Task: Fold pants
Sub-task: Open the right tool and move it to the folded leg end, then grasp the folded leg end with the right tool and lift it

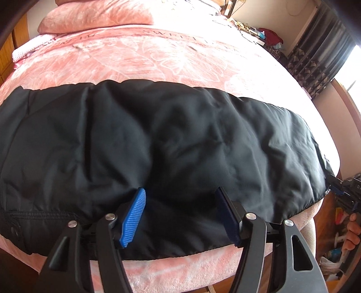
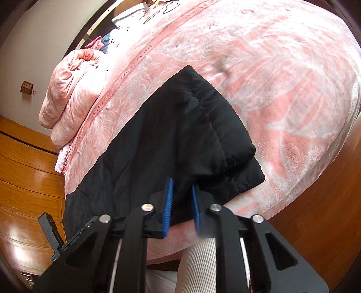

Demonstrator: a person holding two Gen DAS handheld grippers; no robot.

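Black padded pants (image 1: 171, 135) lie stretched sideways across the pink bed (image 1: 158, 56), close to its near edge. My left gripper (image 1: 180, 191) stands open over the near side of the pants, its blue pads (image 1: 134, 218) wide apart with fabric lying between them, unpinched. In the right wrist view the leg end of the pants (image 2: 191, 135) lies doubled, with stitched hems. My right gripper (image 2: 181, 187) is shut on the near edge of that end, black fabric between its blue pads (image 2: 168, 202). The right gripper (image 1: 340, 187) also shows at the far right, at the pants' end, with a hand (image 1: 352, 232) behind it.
A folded pink quilt (image 1: 97, 15) lies at the head of the bed. Wooden cabinets (image 2: 27, 169) stand beside the bed, and dark patterned curtains (image 1: 320, 60) hang near a cluttered stand (image 1: 268, 36). The bed's edge (image 1: 180, 270) runs just under my left gripper. A trouser leg (image 2: 198, 266) is below my right gripper.
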